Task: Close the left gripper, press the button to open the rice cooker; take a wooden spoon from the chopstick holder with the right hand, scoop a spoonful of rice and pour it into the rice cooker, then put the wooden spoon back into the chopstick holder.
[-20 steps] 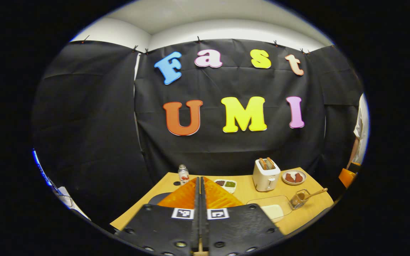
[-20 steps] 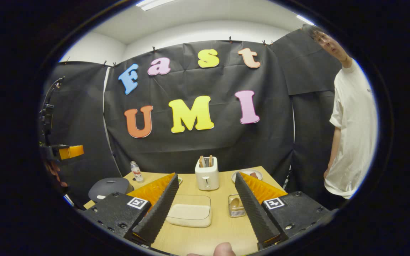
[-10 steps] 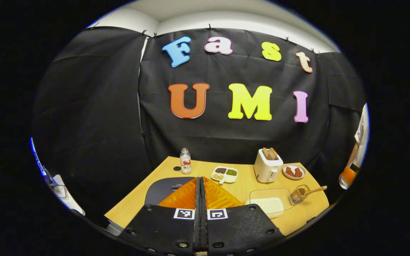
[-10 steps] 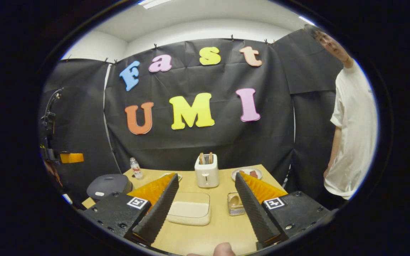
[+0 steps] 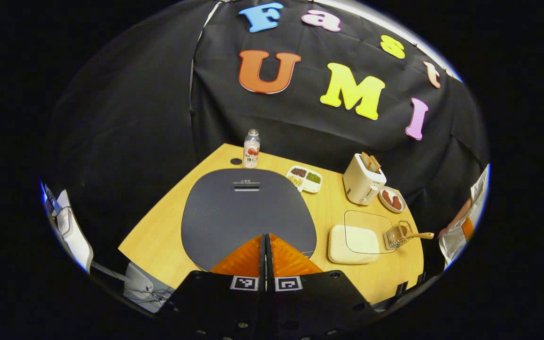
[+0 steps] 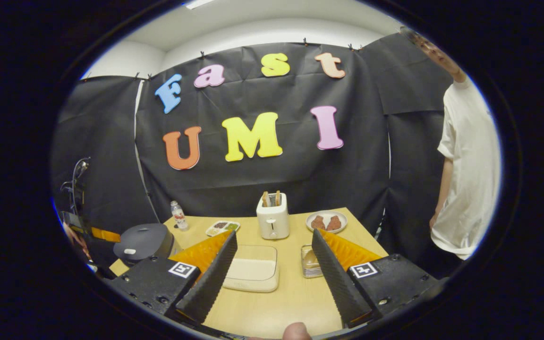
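Note:
The grey rice cooker stands with its lid down, right below my left gripper, which is shut with nothing between its fingers. The lid's near edge is hidden behind those fingers. In the right gripper view the cooker stands at the table's left, with a pale button on its front. My right gripper is open above the table's front. A shallow box of rice lies between its fingers. The wire chopstick holder with the wooden spoon stands just right of the box.
At the back of the table stand a white toaster, a plate of brown food, a divided dish and a small bottle. A person in a white shirt stands to the right.
My left gripper has tipped down and come over the rice cooker, whose lid now shows large beneath it. The right gripper has barely moved and stays open.

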